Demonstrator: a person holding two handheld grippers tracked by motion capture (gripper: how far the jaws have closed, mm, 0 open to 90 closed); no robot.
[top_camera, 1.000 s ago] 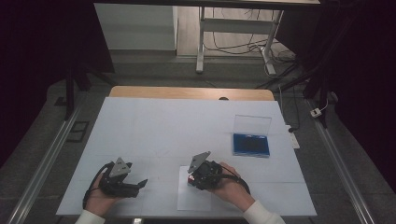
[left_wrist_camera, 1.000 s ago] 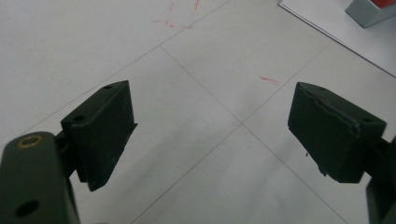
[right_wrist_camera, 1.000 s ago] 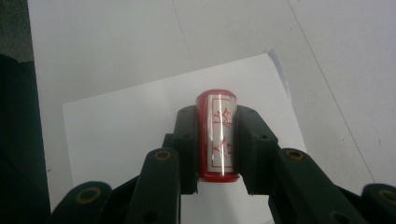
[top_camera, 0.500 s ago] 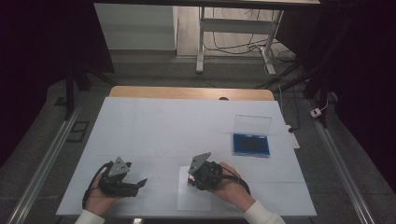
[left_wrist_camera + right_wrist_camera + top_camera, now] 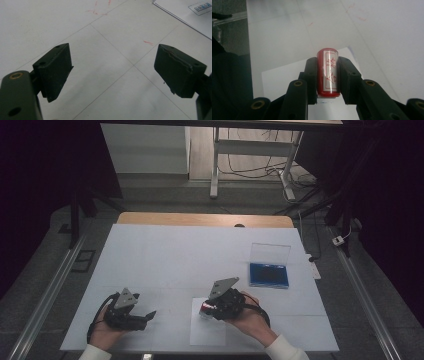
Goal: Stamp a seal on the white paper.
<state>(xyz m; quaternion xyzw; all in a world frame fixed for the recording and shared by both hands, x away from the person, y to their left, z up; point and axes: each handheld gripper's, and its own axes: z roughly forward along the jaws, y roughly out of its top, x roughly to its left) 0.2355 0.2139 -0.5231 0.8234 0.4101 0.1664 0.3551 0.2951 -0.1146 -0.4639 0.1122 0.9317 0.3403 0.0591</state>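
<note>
My right claw (image 5: 327, 77) is clamped on a red stamp (image 5: 327, 72), which stands on a sheet of paper (image 5: 207, 332) near the front edge of the table (image 5: 165, 255). Judged step: pressing the stamp onto the paper; the next move calls for a straight lift so the mark does not smear. My left claw (image 5: 112, 72) rests on the table with jaws wide and empty, well apart from the sheet. An open blue case (image 5: 269, 272) lies toward the far right; the table between it and the paper is bare.
</note>
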